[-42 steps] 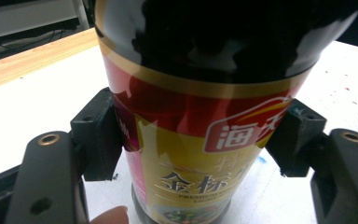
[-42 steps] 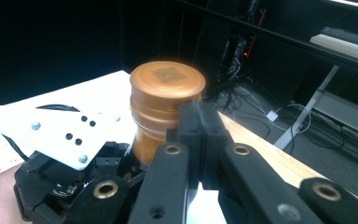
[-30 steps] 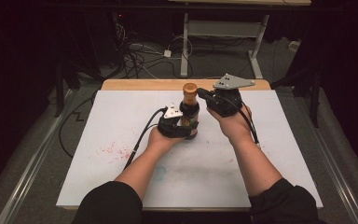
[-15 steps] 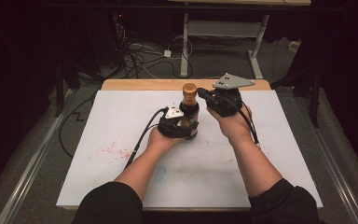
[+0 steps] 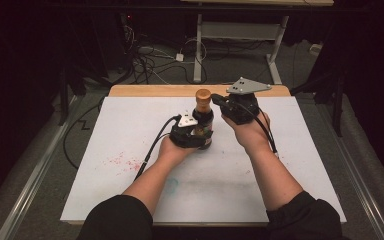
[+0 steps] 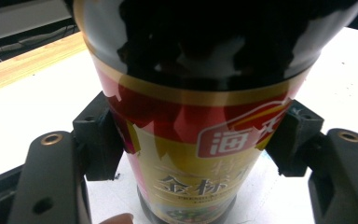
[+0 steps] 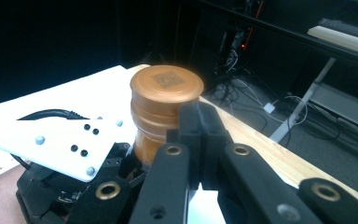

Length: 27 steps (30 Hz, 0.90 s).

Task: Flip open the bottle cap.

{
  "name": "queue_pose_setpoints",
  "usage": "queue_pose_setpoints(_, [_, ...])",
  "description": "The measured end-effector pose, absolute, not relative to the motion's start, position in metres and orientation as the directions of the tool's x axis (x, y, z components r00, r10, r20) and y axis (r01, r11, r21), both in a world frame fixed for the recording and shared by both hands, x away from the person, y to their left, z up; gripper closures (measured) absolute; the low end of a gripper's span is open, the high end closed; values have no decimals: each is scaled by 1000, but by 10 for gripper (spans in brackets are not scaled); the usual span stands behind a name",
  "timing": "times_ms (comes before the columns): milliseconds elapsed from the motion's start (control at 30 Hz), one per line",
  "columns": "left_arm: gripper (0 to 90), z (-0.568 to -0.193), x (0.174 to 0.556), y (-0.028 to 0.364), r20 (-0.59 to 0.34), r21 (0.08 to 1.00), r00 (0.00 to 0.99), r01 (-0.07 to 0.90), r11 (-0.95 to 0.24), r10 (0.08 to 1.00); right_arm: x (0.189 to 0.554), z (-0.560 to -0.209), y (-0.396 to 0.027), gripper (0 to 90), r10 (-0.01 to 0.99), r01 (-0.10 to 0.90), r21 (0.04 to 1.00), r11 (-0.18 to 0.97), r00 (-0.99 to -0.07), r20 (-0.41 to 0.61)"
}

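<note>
A dark sauce bottle (image 5: 203,120) with a copper-brown cap (image 5: 203,95) stands upright on the white table cover (image 5: 130,125). My left gripper (image 5: 199,134) is shut on the bottle's body; in the left gripper view its pads (image 6: 98,140) press both sides of the red and gold label (image 6: 200,154). My right gripper (image 5: 216,101) sits at cap height just right of the bottle. Its jaws are shut together with nothing between them, and their tips (image 7: 198,122) lie against the side of the cap (image 7: 165,100). The left gripper's white plate (image 7: 56,140) lies below the cap.
A strip of bare wood (image 5: 150,90) runs along the table's far edge. Red speckles (image 5: 125,161) and a blue-green smear (image 5: 172,186) mark the cover. Beyond the table are floor cables (image 5: 150,60) and a desk frame (image 5: 240,35).
The right gripper has edged slightly left toward the cap. The bottle and the left gripper have stayed where they were.
</note>
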<state>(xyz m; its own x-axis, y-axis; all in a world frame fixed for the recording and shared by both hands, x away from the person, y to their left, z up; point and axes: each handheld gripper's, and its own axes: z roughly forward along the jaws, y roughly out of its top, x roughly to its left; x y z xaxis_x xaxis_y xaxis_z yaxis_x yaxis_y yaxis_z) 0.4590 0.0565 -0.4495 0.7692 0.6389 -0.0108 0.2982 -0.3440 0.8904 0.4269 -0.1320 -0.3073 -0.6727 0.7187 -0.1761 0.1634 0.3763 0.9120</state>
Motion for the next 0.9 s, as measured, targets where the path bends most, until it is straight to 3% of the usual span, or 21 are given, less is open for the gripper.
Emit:
queue_pose_setpoints(133, [296, -450, 460, 58, -11, 892, 773, 294, -343, 634, 427, -307, -130, 900, 715, 156, 913, 378, -675, -181])
queue_pose_setpoints(233, [295, -450, 459, 55, 7, 890, 779, 281, -358, 627, 419, -290, -131, 900, 703, 85, 956, 280, -696, -144])
queue_pose_setpoints(333, [293, -450, 459, 56, -2, 891, 775, 288, -350, 632, 411, -273, -125, 900, 694, 37, 948, 317, -690, -205])
queue_pose_setpoints(900, [289, -452, 459, 57, -7, 897, 774, 284, -338, 633, 429, -311, -142, 900, 719, 151, 914, 378, -670, -187])
